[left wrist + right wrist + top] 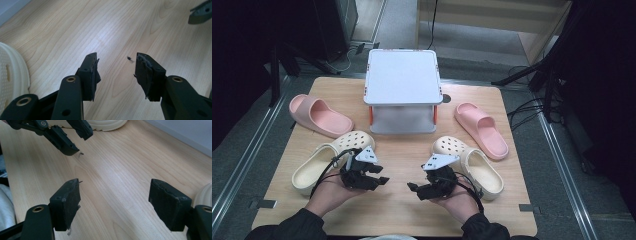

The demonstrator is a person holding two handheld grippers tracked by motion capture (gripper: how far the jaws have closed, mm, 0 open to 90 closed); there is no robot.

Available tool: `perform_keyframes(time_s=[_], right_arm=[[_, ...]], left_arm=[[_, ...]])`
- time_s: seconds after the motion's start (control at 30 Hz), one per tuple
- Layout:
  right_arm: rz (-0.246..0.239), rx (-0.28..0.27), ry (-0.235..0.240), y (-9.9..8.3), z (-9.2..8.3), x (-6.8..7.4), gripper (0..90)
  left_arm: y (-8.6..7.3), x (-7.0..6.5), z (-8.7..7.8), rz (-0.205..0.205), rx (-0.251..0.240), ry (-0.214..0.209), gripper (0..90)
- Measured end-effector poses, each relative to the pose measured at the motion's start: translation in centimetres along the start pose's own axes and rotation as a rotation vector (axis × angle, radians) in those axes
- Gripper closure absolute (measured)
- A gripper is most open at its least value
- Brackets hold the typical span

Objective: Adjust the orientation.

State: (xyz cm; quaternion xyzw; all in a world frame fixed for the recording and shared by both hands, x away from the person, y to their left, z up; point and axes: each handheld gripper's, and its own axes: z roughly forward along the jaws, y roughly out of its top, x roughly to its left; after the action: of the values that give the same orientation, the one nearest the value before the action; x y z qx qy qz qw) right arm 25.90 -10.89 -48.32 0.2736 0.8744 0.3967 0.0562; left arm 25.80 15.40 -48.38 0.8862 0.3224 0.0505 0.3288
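Lab setup: wooden table (pixel 397 210) (metal floor rails (pixel 242 165)), dark stands (pixel 274 70).

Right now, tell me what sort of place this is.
Probably a lab or recording workspace, not a home: a wooden table set between metal floor rails, cables on the floor, and shoes laid around a small white rack.

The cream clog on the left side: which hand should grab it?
Probably left. The left gripper hangs open right beside that cream clog, while the right gripper sits across the table, next to the other clog.
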Motion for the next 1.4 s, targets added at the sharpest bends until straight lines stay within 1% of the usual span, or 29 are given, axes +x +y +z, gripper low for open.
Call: perform_keyframes(time_s=[0.03,0.07,0.13,0.17,0.2,0.23,0.27,0.33,0.4,0.47,0.53,0.67,0.7,0.73,0.77,0.8,0.87,0.97,1.0,1.03,1.13,1.2,1.23,1.27,1.37,1.4], right_arm=[[0.016,0.000,0.009,0.0,-0.1,-0.2,32.0],[0.021,-0.002,0.018,0.0,-0.1,-0.4,34.5],[0.028,0.003,0.025,0.0,-0.4,-0.6,38.1],[0.032,0.003,0.025,0.0,-0.5,-0.6,38.6],[0.038,0.005,0.028,0.0,-0.6,-0.6,39.2],[0.042,0.005,0.026,0.0,-0.8,-0.6,39.2],[0.040,0.003,0.030,0.0,-0.9,-0.5,39.0],[0.032,-0.003,0.035,-0.1,-1.0,-0.4,38.3],[0.028,0.003,0.050,-0.1,-1.1,-0.3,40.3],[0.018,0.011,0.050,-0.2,-1.1,-0.1,42.0],[0.021,0.018,0.051,-0.2,-1.2,0.0,43.0],[0.051,0.036,0.057,-0.2,-1.4,-0.1,45.6],[0.060,0.041,0.057,-0.2,-1.4,-0.1,45.6],[0.072,0.044,0.059,-0.2,-1.4,-0.2,45.6],[0.073,0.048,0.060,-0.2,-1.4,-0.3,45.6],[0.072,0.050,0.063,-0.3,-1.4,-0.3,45.1],[0.062,0.041,0.061,-0.2,-1.5,-0.3,44.8],[0.055,0.030,0.065,-0.1,-1.5,-0.5,44.1],[0.054,0.031,0.065,-0.1,-1.5,-0.6,44.2],[0.055,0.031,0.067,-0.1,-1.4,-0.7,44.6],[0.070,0.029,0.074,-0.1,-1.4,-1.0,46.0],[0.071,0.029,0.077,-0.1,-1.4,-1.1,46.6],[0.079,0.036,0.079,-0.1,-1.3,-1.1,48.4],[0.077,0.046,0.079,-0.2,-1.3,-1.1,49.3],[0.062,0.063,0.070,-0.2,-1.3,-1.0,50.6],[0.060,0.061,0.070,-0.2,-1.3,-0.9,50.8]], left_arm=[[0.1,0.0,-0.1,-0.010,0.001,-0.008,50.8],[0.3,0.0,-0.2,-0.018,-0.001,-0.009,50.6],[0.3,-0.1,-0.3,-0.016,-0.008,-0.009,50.3],[0.4,-0.1,-0.5,-0.011,-0.008,-0.034,51.8],[0.4,-0.1,-0.6,-0.025,0.007,-0.038,53.1],[0.4,-0.1,-0.6,-0.025,0.007,-0.038,54.9],[0.4,0.1,-0.8,-0.056,0.021,-0.058,56.3],[0.4,0.1,-1.1,-0.061,0.012,-0.064,60.1],[0.5,0.1,-1.3,-0.059,0.009,-0.062,63.8],[0.4,0.1,-1.4,-0.048,0.012,-0.061,63.9],[0.4,0.1,-1.5,-0.050,0.014,-0.062,64.0],[0.4,0.2,-1.5,-0.053,0.019,-0.063,62.9],[0.4,0.2,-1.5,-0.055,0.023,-0.069,62.1],[0.4,0.3,-1.5,-0.050,0.034,-0.065,61.6],[0.4,0.3,-1.6,-0.048,0.036,-0.062,62.3],[0.3,0.4,-1.7,-0.037,0.039,-0.069,63.0],[0.2,0.6,-1.8,-0.044,0.040,-0.079,63.1],[0.1,0.7,-1.8,-0.035,0.047,-0.087,62.8],[0.1,0.7,-1.8,-0.039,0.043,-0.093,62.5],[0.1,0.7,-1.8,-0.039,0.043,-0.093,62.0],[0.1,1.0,-2.1,-0.057,0.031,-0.098,61.0],[0.1,1.1,-2.2,-0.062,0.029,-0.099,60.9],[0.2,1.2,-2.3,-0.075,0.028,-0.097,60.8],[0.2,1.4,-2.5,-0.087,0.028,-0.100,61.5],[0.1,1.5,-2.9,-0.089,0.023,-0.097,62.2],[0.1,1.6,-3.0,-0.082,0.023,-0.096,62.1]])
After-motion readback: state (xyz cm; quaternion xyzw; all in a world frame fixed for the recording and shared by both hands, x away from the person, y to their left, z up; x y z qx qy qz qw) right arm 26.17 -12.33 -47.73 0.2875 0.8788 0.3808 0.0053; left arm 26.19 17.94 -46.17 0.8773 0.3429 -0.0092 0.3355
